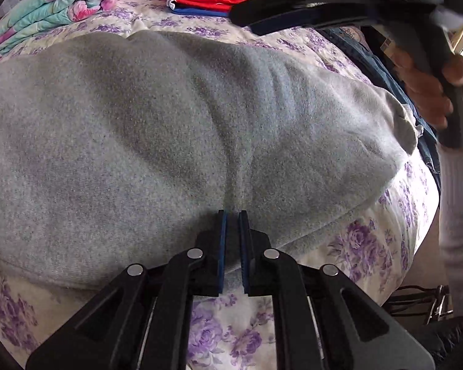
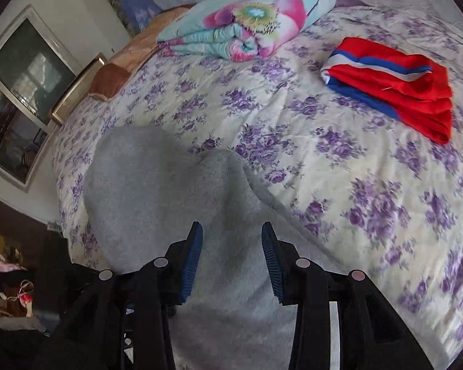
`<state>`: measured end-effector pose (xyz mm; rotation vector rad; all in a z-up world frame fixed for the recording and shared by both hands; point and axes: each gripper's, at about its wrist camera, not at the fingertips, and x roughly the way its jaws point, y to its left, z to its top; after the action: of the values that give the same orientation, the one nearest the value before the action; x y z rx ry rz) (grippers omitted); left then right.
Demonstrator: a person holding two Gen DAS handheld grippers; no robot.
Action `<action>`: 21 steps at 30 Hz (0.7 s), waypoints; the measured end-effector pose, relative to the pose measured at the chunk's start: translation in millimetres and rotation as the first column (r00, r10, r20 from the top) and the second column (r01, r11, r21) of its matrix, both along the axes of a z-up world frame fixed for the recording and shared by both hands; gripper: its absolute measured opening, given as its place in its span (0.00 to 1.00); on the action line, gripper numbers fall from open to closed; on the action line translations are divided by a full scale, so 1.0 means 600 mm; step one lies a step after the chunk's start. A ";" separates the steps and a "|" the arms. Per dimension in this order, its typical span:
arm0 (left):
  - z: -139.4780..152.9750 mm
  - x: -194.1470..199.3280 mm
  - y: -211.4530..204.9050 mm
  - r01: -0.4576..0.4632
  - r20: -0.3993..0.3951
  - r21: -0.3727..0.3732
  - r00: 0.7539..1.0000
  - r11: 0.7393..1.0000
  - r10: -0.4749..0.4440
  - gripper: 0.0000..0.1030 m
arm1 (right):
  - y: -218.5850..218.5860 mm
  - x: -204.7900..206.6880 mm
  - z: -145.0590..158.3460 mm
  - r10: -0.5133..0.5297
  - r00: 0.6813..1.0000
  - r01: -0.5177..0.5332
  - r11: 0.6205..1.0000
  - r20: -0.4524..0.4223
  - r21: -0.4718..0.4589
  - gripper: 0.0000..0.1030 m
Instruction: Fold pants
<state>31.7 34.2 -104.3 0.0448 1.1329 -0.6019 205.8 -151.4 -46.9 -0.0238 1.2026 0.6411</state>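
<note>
Grey fleece pants (image 1: 169,129) lie spread on the flowered bed sheet (image 1: 370,246). My left gripper (image 1: 233,215) is shut on the near edge of the pants, the cloth pinched between its blue pads. The pants also show in the right wrist view (image 2: 176,203), with a raised fold near the middle. My right gripper (image 2: 231,231) is open and hovers over the grey cloth with nothing between its pads. The right gripper also shows at the top right of the left wrist view (image 1: 244,18), held in a hand above the pants.
Folded red, blue and white clothing (image 2: 395,83) lies on the bed at the far right. A folded flowered quilt (image 2: 247,27) lies at the head of the bed. Blue jeans (image 1: 370,64) lie by the bed's right edge. A window (image 2: 18,92) is at the left.
</note>
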 end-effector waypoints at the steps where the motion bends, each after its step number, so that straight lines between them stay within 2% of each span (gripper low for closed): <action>1: 0.001 0.004 0.003 0.008 -0.013 -0.001 1.000 1.000 -0.008 0.08 | 0.012 0.020 -0.015 0.011 1.000 -0.012 1.000 -0.028 -0.025 0.39; 4: 0.007 0.026 0.026 0.007 -0.048 0.015 0.999 1.000 -0.007 0.01 | 0.026 0.048 -0.055 0.062 0.990 -0.071 0.995 -0.130 -0.064 0.39; 6: 0.011 0.044 0.047 -0.015 -0.061 0.025 0.998 1.000 0.017 0.01 | 0.020 0.042 -0.067 0.081 0.977 -0.085 0.996 -0.196 -0.008 0.41; 7: 0.012 0.052 0.058 -0.019 -0.074 0.015 0.997 1.000 0.020 0.01 | 0.019 0.029 -0.065 0.104 0.974 -0.103 0.995 -0.200 0.013 0.41; 9: 0.013 0.065 0.073 -0.022 -0.104 -0.016 0.994 1.000 0.020 0.01 | 0.028 -0.012 -0.051 0.192 0.970 -0.192 0.981 -0.152 0.009 0.41; 11: 0.010 0.070 0.080 -0.016 -0.117 -0.034 0.993 0.999 0.012 0.01 | 0.041 -0.056 -0.045 0.289 0.948 -0.291 0.957 -0.132 0.002 0.42; 12: 0.007 0.069 0.080 -0.013 -0.115 -0.032 0.993 0.999 0.009 0.01 | 0.048 -0.072 -0.049 0.325 0.936 -0.328 0.945 -0.134 0.003 0.47; 14: 0.002 0.068 0.075 -0.013 -0.106 -0.018 0.994 1.000 0.011 0.01 | 0.055 -0.083 -0.062 0.329 0.934 -0.333 0.943 -0.141 0.000 0.52; 16: 0.004 0.067 0.072 -0.017 -0.095 -0.007 0.995 1.000 0.016 0.01 | 0.060 -0.079 -0.064 0.322 0.939 -0.327 0.945 -0.121 -0.016 0.52; 18: 0.004 0.065 0.069 -0.019 -0.091 -0.002 0.996 1.000 0.019 0.01 | 0.060 -0.061 -0.056 0.304 0.948 -0.306 0.952 -0.097 0.001 0.52; 21: 0.003 0.065 0.073 -0.022 -0.089 -0.005 0.996 1.000 0.021 0.01 | 0.080 -0.024 -0.047 0.294 0.955 -0.295 0.955 -0.030 -0.043 0.52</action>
<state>70.5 77.8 -102.2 0.0001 1.2162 -0.5928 191.7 -103.2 -75.0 -0.2402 1.2474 0.8750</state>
